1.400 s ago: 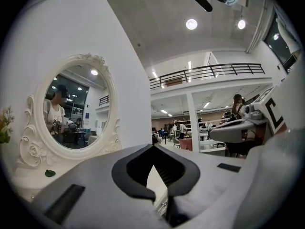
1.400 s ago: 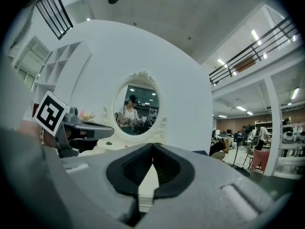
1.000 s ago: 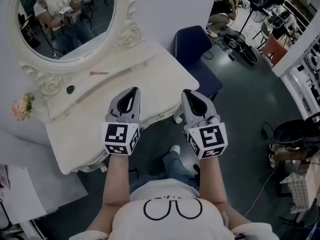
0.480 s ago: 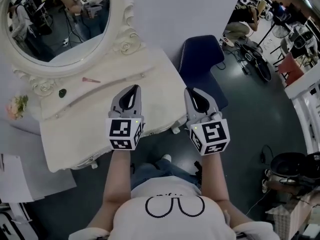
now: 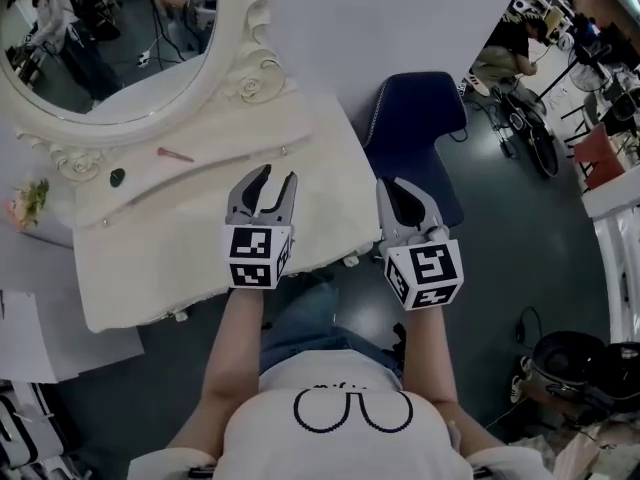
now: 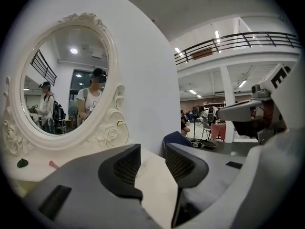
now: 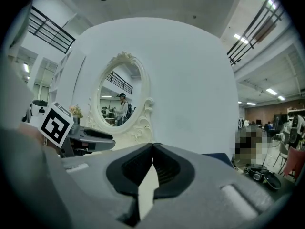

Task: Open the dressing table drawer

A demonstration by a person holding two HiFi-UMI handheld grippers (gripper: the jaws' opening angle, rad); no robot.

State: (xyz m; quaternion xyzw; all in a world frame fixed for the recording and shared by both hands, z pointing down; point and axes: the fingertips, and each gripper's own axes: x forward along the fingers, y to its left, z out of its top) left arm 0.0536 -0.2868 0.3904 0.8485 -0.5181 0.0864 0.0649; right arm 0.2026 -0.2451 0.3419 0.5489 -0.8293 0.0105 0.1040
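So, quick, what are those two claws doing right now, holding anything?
Left grey claw: opening, nothing between its jaws.
Right grey claw: closed, holding nothing.

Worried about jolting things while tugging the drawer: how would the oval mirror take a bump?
The mirror stands tall on the table, so it may wobble. Its back looks close to the wall, so tipping seems unlikely. Its glass is probably fragile.

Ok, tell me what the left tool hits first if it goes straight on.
Most likely the dressing table's top: the left tool, its jaws opening and empty, hangs over it tilted slightly down toward the wall beside the mirror. Depth is unclear; it might reach that wall first.
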